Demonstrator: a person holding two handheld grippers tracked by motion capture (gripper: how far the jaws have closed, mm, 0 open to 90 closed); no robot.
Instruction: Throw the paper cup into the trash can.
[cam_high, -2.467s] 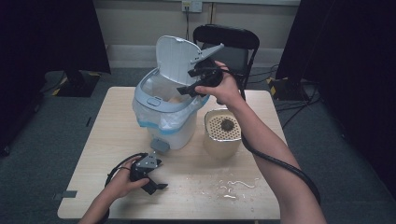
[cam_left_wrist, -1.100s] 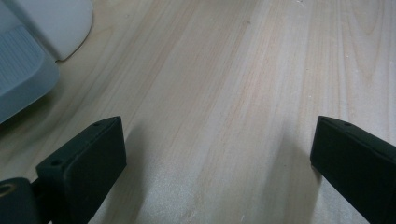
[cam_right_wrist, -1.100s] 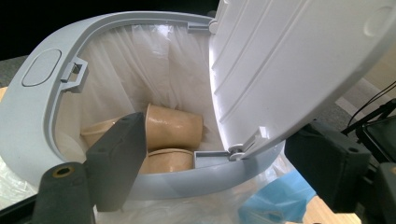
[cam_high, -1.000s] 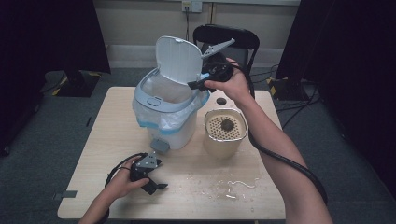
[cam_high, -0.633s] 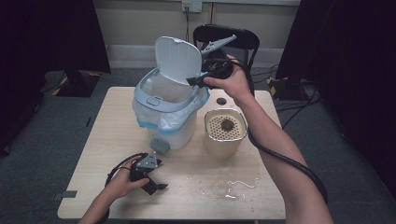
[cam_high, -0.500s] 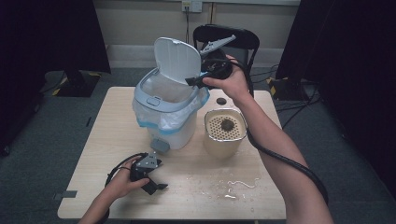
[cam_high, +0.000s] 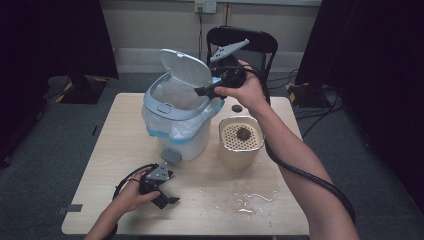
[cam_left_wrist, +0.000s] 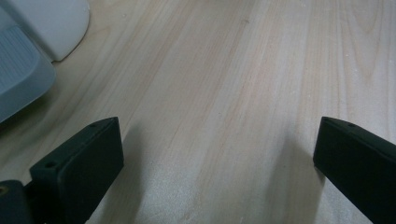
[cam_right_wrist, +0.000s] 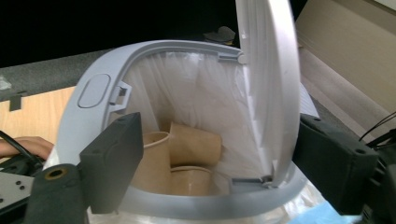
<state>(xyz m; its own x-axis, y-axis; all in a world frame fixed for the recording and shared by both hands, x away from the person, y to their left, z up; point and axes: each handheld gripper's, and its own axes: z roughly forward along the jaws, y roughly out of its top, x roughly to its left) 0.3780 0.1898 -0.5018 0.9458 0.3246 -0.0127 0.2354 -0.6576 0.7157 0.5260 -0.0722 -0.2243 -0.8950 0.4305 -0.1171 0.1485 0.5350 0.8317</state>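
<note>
My left gripper (cam_high: 161, 191) rests low on the table (cam_high: 100, 150) near the front edge, jaws spread wide with nothing but bare wood between them. I judge it parked there to stay out of the way; the bin's pedal (cam_left_wrist: 21, 74) sits just off to one side of it.

Further right, the bin (cam_high: 177, 120) stands mid-table with its lid (cam_high: 186, 67) tipped up and back. The plastic liner (cam_right_wrist: 196, 98) drapes inside, and at least 2 paper cups (cam_right_wrist: 194, 144) lie at the bottom.

My right gripper (cam_high: 206, 91) is held up at the rim beside the lid, jaws wide and empty, straddling the lid's edge, well placed, I think, to swing it down.

Right again, a beige container (cam_high: 241, 142) with a perforated insert stands just beside the bin.
</note>
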